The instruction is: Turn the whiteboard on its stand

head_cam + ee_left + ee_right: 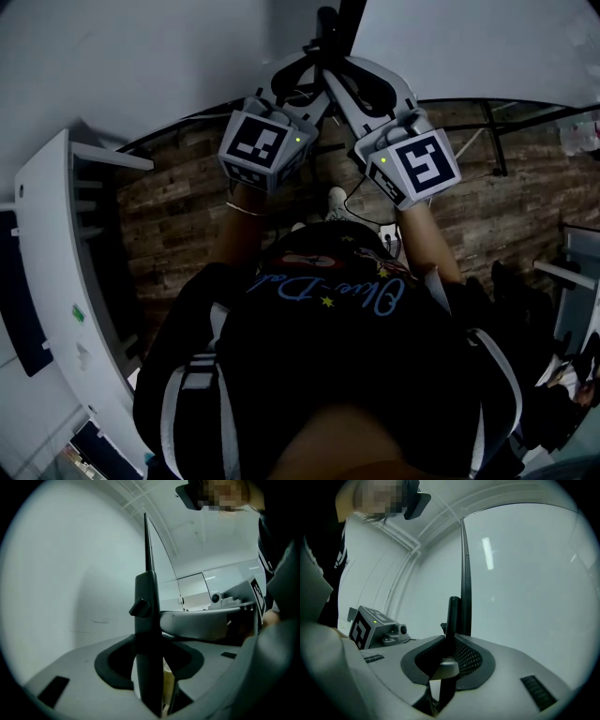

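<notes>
Wood-plank floor [178, 211], white walls. Left gripper [148, 663] is clenched on the black stand post [146, 634], and right gripper [447, 662] is clamped on the same post. In head view the two sit side by side, left and right of the post. Only the left gripper view shows a black knob [139, 607] on the post's left side, plus a white surface [70, 597] with faint marks left of the post. Only the right gripper view shows the glossy whiteboard [525, 573] right of the post, its dark edge running up just behind it. White shelf unit [47, 281] is well left of the post.
</notes>
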A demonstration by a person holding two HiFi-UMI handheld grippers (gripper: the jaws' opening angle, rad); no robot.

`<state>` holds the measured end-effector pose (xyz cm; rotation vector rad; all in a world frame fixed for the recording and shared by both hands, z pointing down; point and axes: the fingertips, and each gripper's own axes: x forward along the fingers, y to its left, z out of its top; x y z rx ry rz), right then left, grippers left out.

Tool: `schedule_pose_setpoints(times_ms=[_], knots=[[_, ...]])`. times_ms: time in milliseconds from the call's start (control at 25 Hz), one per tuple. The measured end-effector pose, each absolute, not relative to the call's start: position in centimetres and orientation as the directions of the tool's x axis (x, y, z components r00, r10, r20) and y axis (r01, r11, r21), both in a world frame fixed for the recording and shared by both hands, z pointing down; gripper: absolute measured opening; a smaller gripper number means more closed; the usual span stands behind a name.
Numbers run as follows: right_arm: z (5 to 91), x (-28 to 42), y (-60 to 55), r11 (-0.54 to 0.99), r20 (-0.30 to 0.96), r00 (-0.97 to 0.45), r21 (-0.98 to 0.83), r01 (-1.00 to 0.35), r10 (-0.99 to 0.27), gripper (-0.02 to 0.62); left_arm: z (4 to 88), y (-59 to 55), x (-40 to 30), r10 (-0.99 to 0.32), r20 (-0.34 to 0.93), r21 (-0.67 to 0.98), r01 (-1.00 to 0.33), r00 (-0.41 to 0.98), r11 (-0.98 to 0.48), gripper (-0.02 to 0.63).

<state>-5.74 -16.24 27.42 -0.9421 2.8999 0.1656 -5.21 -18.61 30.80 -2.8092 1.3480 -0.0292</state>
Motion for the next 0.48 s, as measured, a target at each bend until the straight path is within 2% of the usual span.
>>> schedule_pose_setpoints(times_ms=[480], knots=[[27.53, -5.23, -15.84, 0.793, -0.122, -0.793, 0.064, -0.607, -0.597, 0.061, 30.92, -18.16, -4.70, -0.775, 0.009, -0.028, -0.774, 0.632, -0.632, 0.170]])
